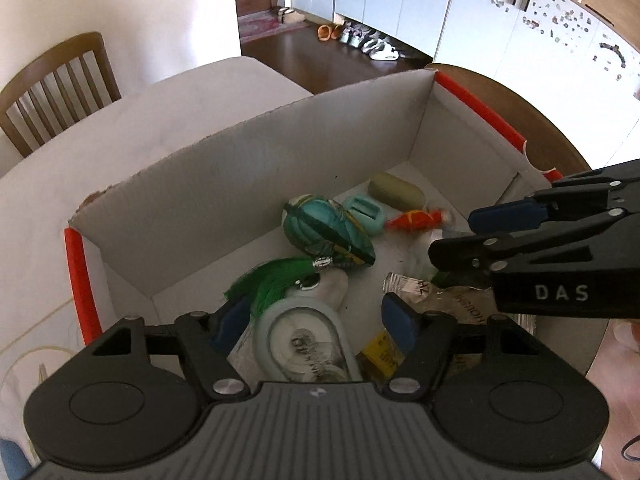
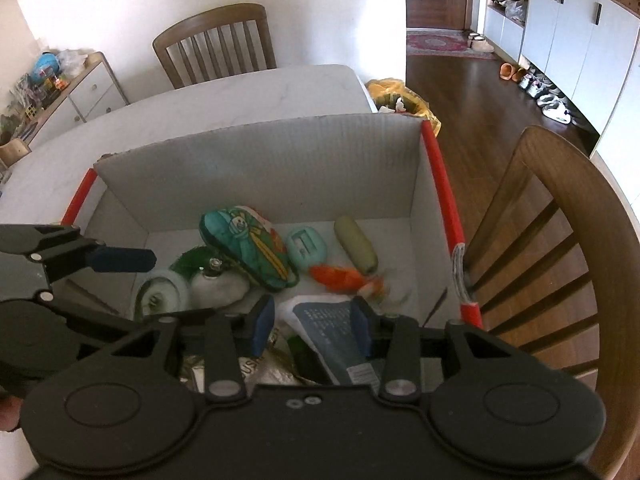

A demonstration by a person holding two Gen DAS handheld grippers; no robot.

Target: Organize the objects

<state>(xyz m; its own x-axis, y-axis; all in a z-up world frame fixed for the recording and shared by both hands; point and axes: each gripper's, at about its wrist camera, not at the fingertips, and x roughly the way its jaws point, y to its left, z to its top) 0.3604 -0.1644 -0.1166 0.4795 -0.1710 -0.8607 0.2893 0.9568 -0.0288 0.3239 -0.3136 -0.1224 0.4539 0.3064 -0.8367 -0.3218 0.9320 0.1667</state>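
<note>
Both grippers are reaching into the box to sort: left gripper, fingers apart, straddling the tape roll; right gripper pinching a packet

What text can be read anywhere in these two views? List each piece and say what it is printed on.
"DAS": white letters on the side of the right gripper.
Foil wrapper: upside-down print, not readable.
Yellow label: too blurred.
Correction tape dispenser: print too faint.
Blue-grey packet between the right gripper's fingers: lines too small.

Both wrist views look steeply down, close, into one cardboard box.
</note>
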